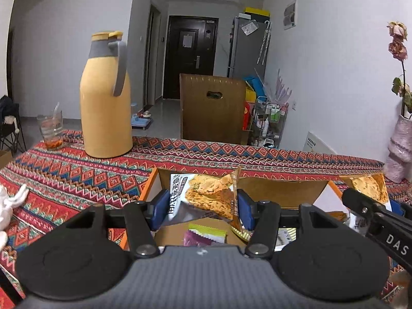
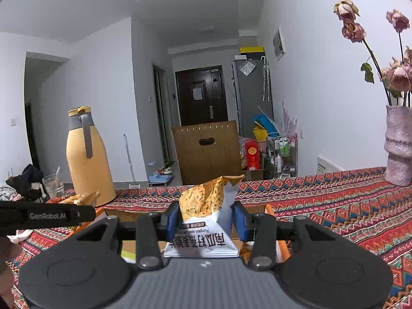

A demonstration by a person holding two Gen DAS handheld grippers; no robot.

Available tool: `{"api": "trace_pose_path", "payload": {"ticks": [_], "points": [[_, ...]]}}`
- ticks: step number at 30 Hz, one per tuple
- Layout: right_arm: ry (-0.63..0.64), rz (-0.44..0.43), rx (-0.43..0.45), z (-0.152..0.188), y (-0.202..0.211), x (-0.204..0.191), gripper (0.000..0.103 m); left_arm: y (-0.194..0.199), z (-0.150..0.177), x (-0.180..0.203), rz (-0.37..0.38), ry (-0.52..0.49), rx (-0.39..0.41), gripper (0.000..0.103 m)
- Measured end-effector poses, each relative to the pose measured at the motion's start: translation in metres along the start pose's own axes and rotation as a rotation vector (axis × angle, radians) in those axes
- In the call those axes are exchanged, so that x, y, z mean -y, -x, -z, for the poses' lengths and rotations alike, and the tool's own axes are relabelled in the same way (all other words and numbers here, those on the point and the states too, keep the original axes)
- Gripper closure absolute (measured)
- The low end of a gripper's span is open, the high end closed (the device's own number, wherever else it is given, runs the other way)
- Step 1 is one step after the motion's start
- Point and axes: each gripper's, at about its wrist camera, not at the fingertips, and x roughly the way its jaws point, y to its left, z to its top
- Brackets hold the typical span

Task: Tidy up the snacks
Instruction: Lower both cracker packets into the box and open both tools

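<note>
My left gripper [image 1: 203,208] is shut on a white and orange cracker packet [image 1: 206,195] and holds it over an open cardboard box [image 1: 283,189] with orange flaps. A purple and green snack packet [image 1: 206,235] lies inside the box. My right gripper [image 2: 206,219] is shut on a second cracker packet [image 2: 206,206] of the same kind, just above the box's right side [image 2: 270,209]. The right gripper and its packet [image 1: 368,185] show at the right edge of the left wrist view. The left gripper's arm [image 2: 46,215] shows at the left of the right wrist view.
A yellow thermos jug [image 1: 105,97] and a glass with a spoon [image 1: 50,128] stand at the table's far left on the patterned cloth [image 1: 77,175]. A pink vase with dried roses [image 2: 397,144] stands far right. A wooden chair back [image 1: 212,108] is behind the table.
</note>
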Motion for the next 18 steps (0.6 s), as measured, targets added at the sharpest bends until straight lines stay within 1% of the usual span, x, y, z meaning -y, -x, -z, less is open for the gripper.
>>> {"api": "trace_pose_path", "payload": {"ticks": [4,14,15,17,18], "points": [[-0.001,-0.009,-0.014,0.006,-0.005,0.0,0.061,-0.008,0.005,-0.005,0.01,-0.002,-0.026,0.047],[0.003,-0.012,-0.048,0.017,-0.01,-0.002,0.06,-0.013,0.012,-0.01,0.02,0.003,-0.046,0.046],[0.001,-0.012,-0.052,0.017,-0.01,-0.003,0.06,-0.013,0.012,-0.01,0.018,0.002,-0.045,0.045],[-0.003,-0.009,-0.057,0.018,-0.01,-0.002,0.058,-0.012,0.013,-0.011,0.019,0.004,-0.041,0.039],[-0.008,-0.005,-0.056,0.018,-0.01,-0.001,0.057,-0.012,0.013,-0.011,0.012,0.008,-0.038,0.034]]}}
